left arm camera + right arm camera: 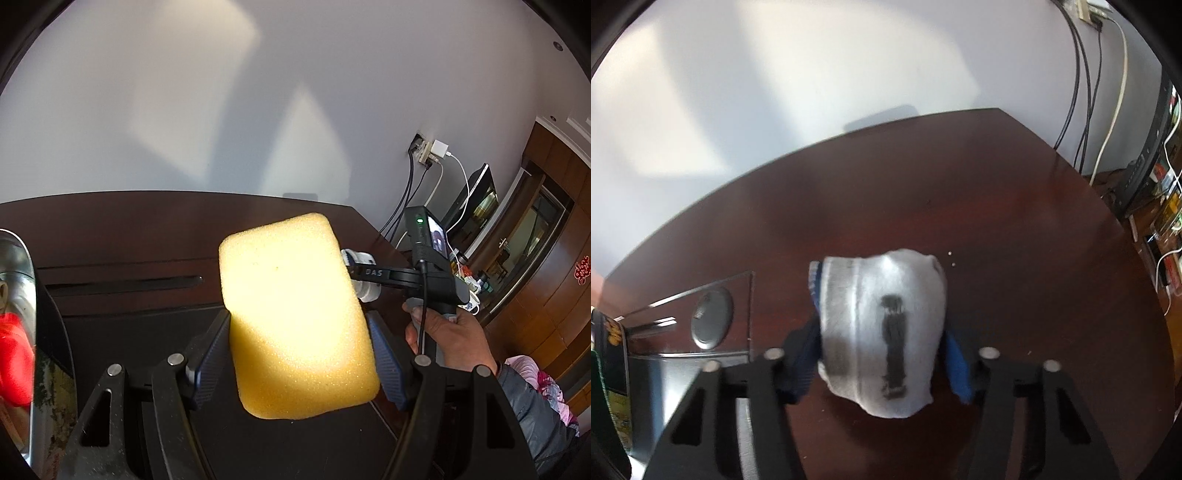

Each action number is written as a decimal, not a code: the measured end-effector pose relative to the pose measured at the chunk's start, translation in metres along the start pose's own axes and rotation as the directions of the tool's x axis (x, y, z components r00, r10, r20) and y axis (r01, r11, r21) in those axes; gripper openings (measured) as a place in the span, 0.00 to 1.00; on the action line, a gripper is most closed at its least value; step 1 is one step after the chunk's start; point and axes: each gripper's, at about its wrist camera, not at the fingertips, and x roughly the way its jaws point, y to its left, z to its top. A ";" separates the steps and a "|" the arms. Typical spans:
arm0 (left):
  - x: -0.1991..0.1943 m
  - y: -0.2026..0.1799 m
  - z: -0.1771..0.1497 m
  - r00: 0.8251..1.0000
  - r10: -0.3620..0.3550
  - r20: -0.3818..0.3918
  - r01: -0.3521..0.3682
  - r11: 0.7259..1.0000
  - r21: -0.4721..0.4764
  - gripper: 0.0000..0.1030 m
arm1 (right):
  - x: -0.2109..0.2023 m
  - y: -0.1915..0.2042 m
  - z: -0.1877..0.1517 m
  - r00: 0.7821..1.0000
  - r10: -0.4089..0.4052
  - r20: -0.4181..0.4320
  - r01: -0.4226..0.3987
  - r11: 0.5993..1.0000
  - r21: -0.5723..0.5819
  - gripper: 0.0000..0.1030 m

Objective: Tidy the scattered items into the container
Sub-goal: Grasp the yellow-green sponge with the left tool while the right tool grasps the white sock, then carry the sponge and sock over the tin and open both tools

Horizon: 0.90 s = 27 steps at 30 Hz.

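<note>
Left gripper (299, 354): clamped on yellow sponge (295, 314), lifted.
Right gripper (879, 362): clamped on white sock (882, 332).
Left to do: both still need binning.

Both cams sit right behind their own fingers, looking forward and a bit down over the dark wooden surface (997, 206) toward the white wall (258, 92). The left view sits close above a yellow sponge (295, 314) and catches the right hand (454, 339) off to its right. Both share the surface, wall and cables (1082, 92).
</note>
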 end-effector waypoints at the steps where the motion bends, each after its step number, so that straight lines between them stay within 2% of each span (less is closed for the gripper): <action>1: -0.002 -0.001 0.000 1.000 0.002 0.003 -0.002 1.000 0.000 0.70 | -0.006 0.000 -0.001 1.000 0.003 0.014 -0.003 1.000 -0.005 0.53; 10: -0.026 -0.009 -0.010 0.999 0.023 0.022 -0.024 1.000 0.021 0.71 | -0.061 0.013 -0.023 0.988 0.111 0.108 -0.106 0.993 -0.057 0.53; 15: -0.050 -0.005 -0.018 0.995 0.084 0.054 -0.086 0.996 0.038 0.71 | -0.098 0.031 -0.047 0.970 0.186 0.156 -0.172 0.980 -0.103 0.53; 19: -0.067 0.004 -0.022 0.989 0.130 0.071 -0.132 0.991 0.025 0.71 | -0.112 0.054 -0.060 0.958 0.236 0.164 -0.217 0.968 -0.127 0.53; 25: -0.104 0.026 -0.029 0.968 0.228 0.104 -0.230 0.973 0.004 0.71 | -0.118 0.083 -0.081 0.944 0.297 0.143 -0.275 0.949 -0.156 0.53; 27: -0.119 0.039 -0.031 0.950 0.288 0.122 -0.290 0.957 -0.003 0.71 | -0.119 0.095 -0.085 0.941 0.312 0.132 -0.288 0.942 -0.172 0.53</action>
